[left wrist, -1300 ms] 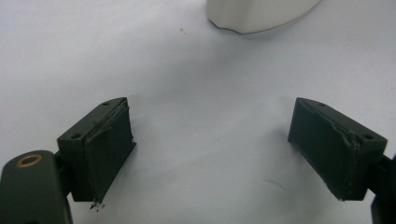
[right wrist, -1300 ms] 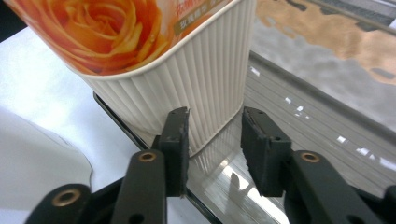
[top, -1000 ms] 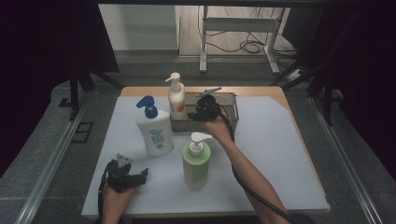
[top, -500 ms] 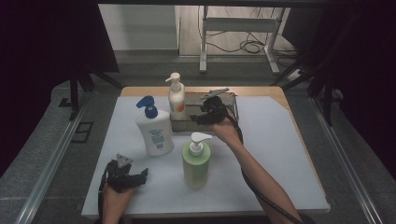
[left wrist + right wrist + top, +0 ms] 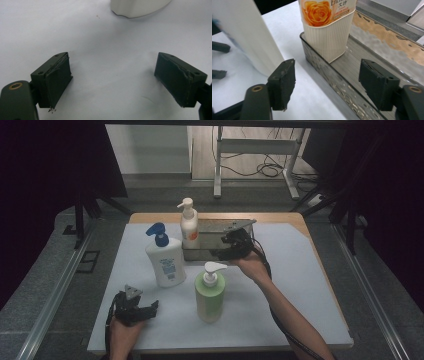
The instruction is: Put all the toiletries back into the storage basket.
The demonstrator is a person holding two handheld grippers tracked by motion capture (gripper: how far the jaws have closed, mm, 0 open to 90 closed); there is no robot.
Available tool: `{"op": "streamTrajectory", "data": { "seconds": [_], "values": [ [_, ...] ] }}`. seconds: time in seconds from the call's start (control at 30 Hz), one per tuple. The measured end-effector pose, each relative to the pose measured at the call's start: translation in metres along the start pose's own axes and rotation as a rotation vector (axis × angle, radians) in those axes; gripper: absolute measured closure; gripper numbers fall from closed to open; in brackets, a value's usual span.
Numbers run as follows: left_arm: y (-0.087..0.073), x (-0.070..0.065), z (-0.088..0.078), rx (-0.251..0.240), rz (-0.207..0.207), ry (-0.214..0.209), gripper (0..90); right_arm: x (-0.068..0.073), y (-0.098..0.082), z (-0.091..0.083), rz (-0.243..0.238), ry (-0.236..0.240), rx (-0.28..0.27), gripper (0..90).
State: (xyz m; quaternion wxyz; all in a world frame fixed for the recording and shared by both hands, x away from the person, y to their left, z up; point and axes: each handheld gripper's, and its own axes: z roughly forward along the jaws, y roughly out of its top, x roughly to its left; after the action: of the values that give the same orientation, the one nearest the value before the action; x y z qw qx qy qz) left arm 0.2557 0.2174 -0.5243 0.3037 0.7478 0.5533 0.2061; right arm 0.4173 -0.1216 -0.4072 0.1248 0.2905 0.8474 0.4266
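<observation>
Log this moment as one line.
left gripper: open, idle on mat | right gripper: open, at tray | cream bottle: standing in tray

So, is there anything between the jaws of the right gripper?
Nothing is held. In the right gripper view, the open right gripper straddles the near wall of the metal tray.

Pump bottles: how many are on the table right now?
3. A cream bottle with an orange flower label stands in the metal tray at the back; a white bottle with a blue pump is left of the tray; a green bottle stands nearest the person.
</observation>
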Motion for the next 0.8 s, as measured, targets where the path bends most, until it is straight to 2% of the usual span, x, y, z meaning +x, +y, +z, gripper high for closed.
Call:
{"op": "streamTrajectory", "data": {
  "seconds": [0.33, 0.8],
  "values": [
    [0.000, 0.000, 0.000, 0.000, 0.000, 0.000, 13.2, 0.007, -0.015, -0.022, -0.037, 0.008, -0.010, 24.6],
    [0.000, 0.000, 0.000, 0.000, 0.004, 0.000, 13.2, 0.015, -0.043, -0.043, -0.077, 0.031, -0.001, 18.9]
  ]
}}
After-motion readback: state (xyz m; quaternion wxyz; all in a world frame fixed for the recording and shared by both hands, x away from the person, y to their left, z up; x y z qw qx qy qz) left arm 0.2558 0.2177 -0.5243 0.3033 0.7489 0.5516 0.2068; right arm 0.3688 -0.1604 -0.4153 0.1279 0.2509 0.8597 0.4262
